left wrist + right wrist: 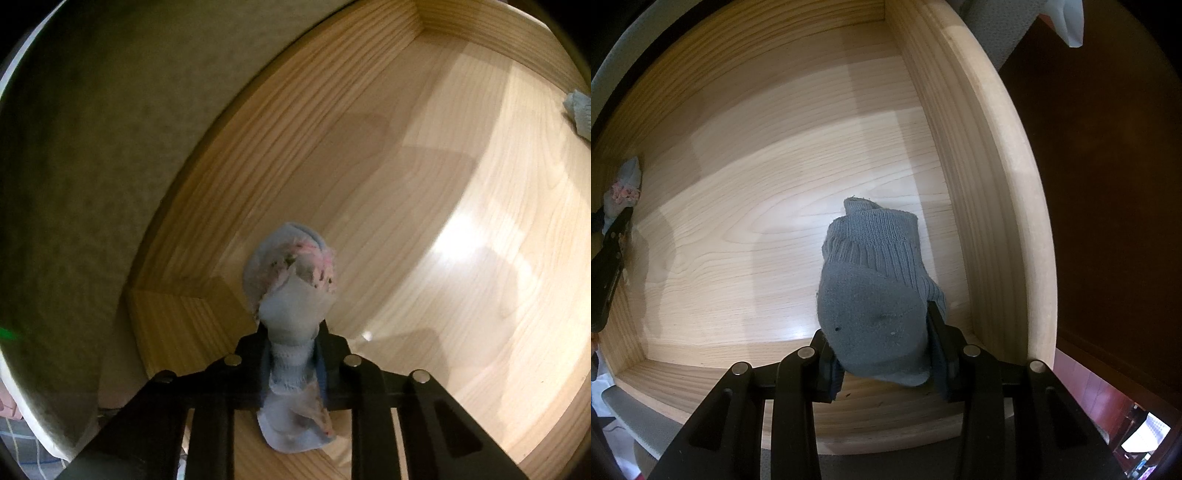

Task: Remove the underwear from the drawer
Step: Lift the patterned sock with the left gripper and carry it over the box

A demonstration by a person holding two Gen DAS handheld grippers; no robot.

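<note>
The pale blue sock (291, 295), with its pink fuzzy trim, is pinched in the left tongs (293, 354) near the left front corner of the drawer (461, 48), bunched up and poking out on both sides of the black jaws. Over on the other side, the grey ribbed sock (871, 295) is clamped in the right tongs (882, 354), close to the right-hand wall, its cuff end apparently resting on the wooden floor of the drawer. So both tongs are closed on fabric, one item each, and both pieces are still inside the drawer. These look soft, light and floppy; they will sag and dangle when lifted, not slide or break. The grey one is thick knit, so a bite across the folded bulk, as here, seems secure. The pale one is thinner, gripped mid-body, and a loose tail could catch on the rim on the way out. Otherwise the pale wood floor lies bare, shiny under the light.
</note>
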